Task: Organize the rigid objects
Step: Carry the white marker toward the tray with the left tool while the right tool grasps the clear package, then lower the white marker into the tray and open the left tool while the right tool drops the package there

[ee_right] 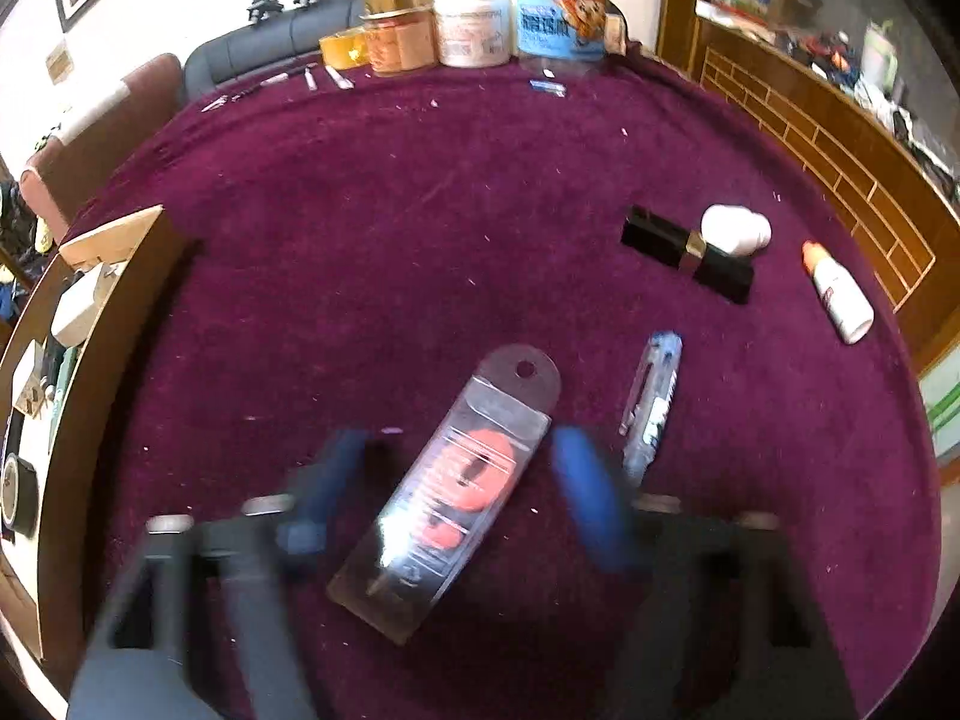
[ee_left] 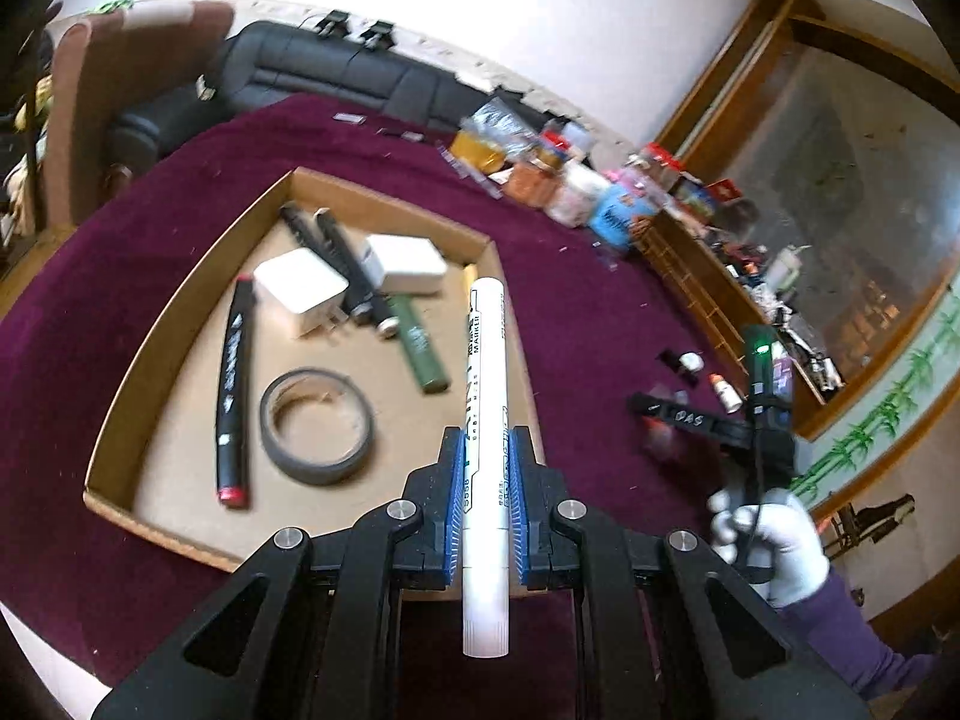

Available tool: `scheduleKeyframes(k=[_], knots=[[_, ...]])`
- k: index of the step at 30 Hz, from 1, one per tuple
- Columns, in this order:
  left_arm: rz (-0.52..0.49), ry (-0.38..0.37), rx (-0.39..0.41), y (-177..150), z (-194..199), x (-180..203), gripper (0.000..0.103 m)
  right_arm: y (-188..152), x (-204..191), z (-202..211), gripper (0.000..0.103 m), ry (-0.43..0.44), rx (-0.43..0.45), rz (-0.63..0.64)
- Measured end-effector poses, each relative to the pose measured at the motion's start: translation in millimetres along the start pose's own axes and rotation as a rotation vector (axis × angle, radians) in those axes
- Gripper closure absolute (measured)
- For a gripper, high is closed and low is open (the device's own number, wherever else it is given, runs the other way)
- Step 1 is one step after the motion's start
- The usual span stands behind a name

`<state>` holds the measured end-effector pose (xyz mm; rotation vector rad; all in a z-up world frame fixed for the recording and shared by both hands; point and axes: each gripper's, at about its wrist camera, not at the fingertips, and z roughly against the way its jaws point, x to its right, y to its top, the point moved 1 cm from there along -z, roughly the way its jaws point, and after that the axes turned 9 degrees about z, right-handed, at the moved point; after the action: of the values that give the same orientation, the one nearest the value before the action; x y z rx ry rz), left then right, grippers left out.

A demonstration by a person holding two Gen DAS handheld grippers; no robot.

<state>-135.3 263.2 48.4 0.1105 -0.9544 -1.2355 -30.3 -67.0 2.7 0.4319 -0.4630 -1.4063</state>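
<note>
My left gripper [ee_left: 485, 450] is shut on a white marker [ee_left: 487, 396] and holds it above the right edge of a cardboard tray [ee_left: 180, 312]. The tray holds a black marker with a red end [ee_left: 231, 402], a tape roll [ee_left: 318, 426], two white chargers [ee_left: 300, 294], black pens [ee_left: 336, 258] and a green tube [ee_left: 420, 348]. My right gripper [ee_right: 462, 468] is open and blurred, with a clear plastic pack of orange parts [ee_right: 456, 492] lying on the cloth between its fingers. It also shows in the left wrist view [ee_left: 690, 414], held by a gloved hand.
On the purple cloth [ee_right: 420, 210] lie a clear blue pen [ee_right: 651, 402], a black bar [ee_right: 684, 252], a white cap [ee_right: 735, 228] and a small white bottle [ee_right: 840, 294]. Jars and containers [ee_right: 480, 24] stand at the far edge. The tray's corner [ee_right: 114, 234] is at the left.
</note>
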Motion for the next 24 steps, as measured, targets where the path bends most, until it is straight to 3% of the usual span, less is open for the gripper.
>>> scheduleKeyframes(k=[3, 13, 18, 21, 24], knots=[[0.025, 0.029, -0.024, -3, -8, -9, 0.092, 0, 2, 3, 0.078, 0.007, -0.009, 0.011], [0.093, 0.106, -0.141, 9, -58, -21, 0.092, -8, 7, 30, 0.078, 0.183, 0.023, -0.054], [0.102, 0.176, -0.124, 19, -69, -23, 0.092, -1, -12, 47, 0.078, 0.303, 0.043, -0.048], [0.091, 0.197, -0.114, 21, -70, -23, 0.089, 4, -28, 52, 0.077, 0.379, 0.037, -0.039], [0.103, 0.200, -0.088, 18, -59, -24, 0.074, 9, -49, 56, 0.077, 0.465, 0.022, -0.028]])
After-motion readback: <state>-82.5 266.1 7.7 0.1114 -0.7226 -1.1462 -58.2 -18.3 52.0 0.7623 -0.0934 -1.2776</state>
